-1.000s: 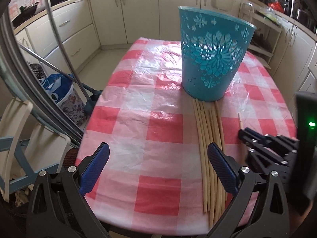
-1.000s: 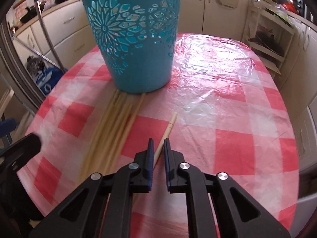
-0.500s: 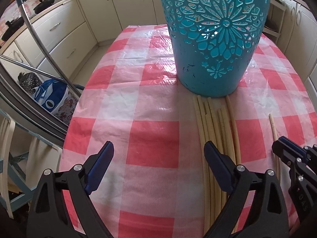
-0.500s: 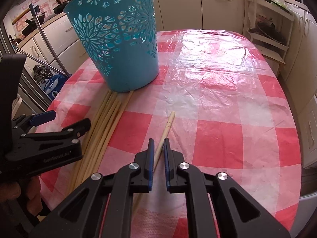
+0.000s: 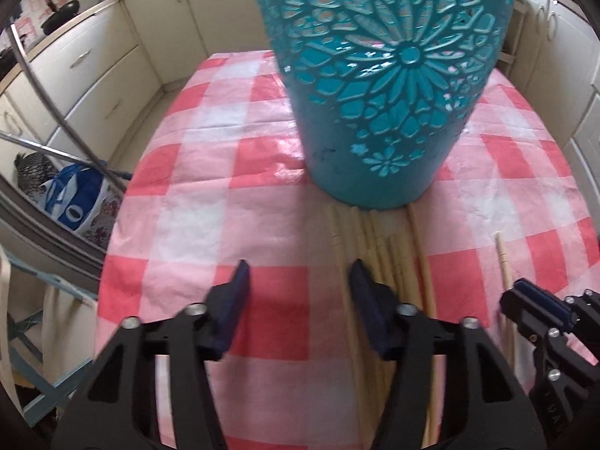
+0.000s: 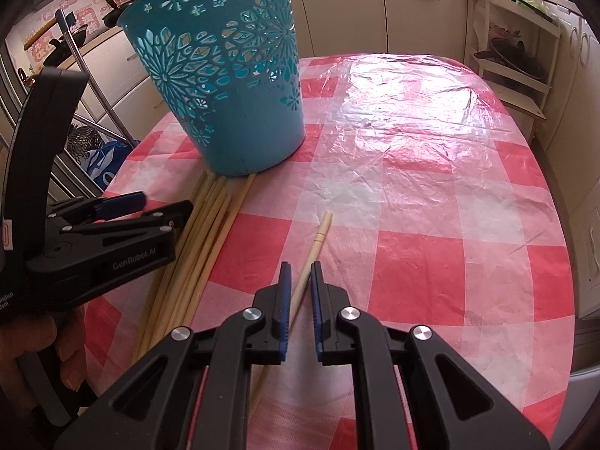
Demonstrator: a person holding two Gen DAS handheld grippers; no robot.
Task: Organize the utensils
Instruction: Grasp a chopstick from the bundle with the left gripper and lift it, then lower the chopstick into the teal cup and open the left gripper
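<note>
A teal cut-out basket [image 5: 382, 75] [image 6: 228, 86] stands on the red-and-white checked table [image 6: 412, 172]. Several wooden chopsticks [image 5: 378, 255] [image 6: 202, 232] lie in a bundle just in front of it. One single chopstick [image 6: 315, 243] [image 5: 504, 262] lies apart to the right. My left gripper [image 5: 300, 300] is open, low over the table at the bundle's left edge. It also shows in the right wrist view [image 6: 150, 206]. My right gripper [image 6: 300, 281] has its jaws narrowly apart around the single chopstick; I cannot tell if they grip it. It shows in the left wrist view [image 5: 532, 307].
Cream kitchen cabinets [image 5: 93, 63] surround the table. A blue bag [image 5: 71, 198] and metal poles [image 5: 48, 101] stand by the table's left side. A white shelf rack [image 6: 513, 56] stands at the back right. The table's near edge lies just under both grippers.
My left gripper has moved forward toward the basket and its jaws have narrowed. My right gripper has stayed around the single chopstick, drawing back slightly.
</note>
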